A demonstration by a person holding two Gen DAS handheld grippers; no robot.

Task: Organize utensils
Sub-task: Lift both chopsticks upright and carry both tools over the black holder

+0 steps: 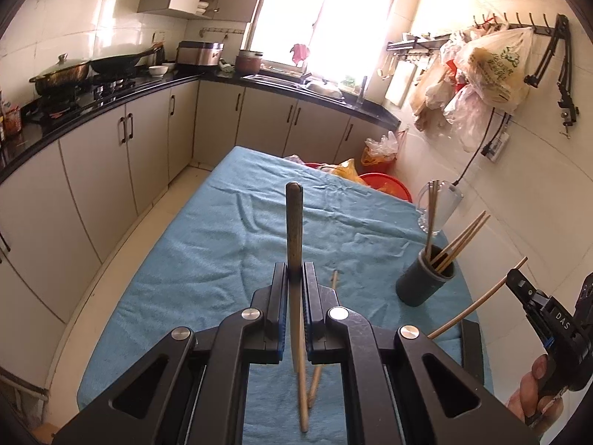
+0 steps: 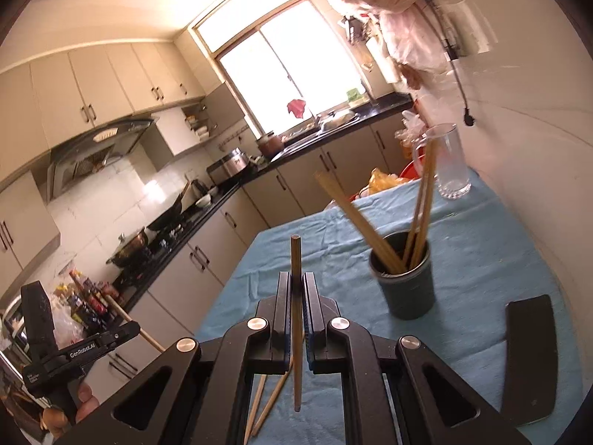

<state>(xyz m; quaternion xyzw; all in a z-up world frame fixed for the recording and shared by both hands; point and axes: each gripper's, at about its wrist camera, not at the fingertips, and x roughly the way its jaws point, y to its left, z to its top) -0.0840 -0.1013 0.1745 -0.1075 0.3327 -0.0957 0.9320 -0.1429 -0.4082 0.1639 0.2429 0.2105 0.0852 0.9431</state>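
My left gripper [image 1: 295,278] is shut on a wooden chopstick [image 1: 294,222] and holds it above the blue cloth [image 1: 222,244]. My right gripper [image 2: 295,289] is shut on another chopstick [image 2: 296,259]; it also shows at the right edge of the left wrist view [image 1: 515,278]. A dark round holder [image 2: 406,282] with several chopsticks stands on the cloth, right of both grippers; it shows in the left wrist view [image 1: 422,282]. Two loose chopsticks [image 2: 267,400] lie on the cloth under the grippers. The left gripper appears at the lower left of the right wrist view [image 2: 126,330].
A clear glass pitcher [image 2: 446,163] stands at the cloth's far right by the wall, with sticks in it in the left wrist view [image 1: 437,204]. A flat black object [image 2: 530,356] lies at the near right. Red basins [image 1: 385,185] sit beyond the table. Cabinets run along the left.
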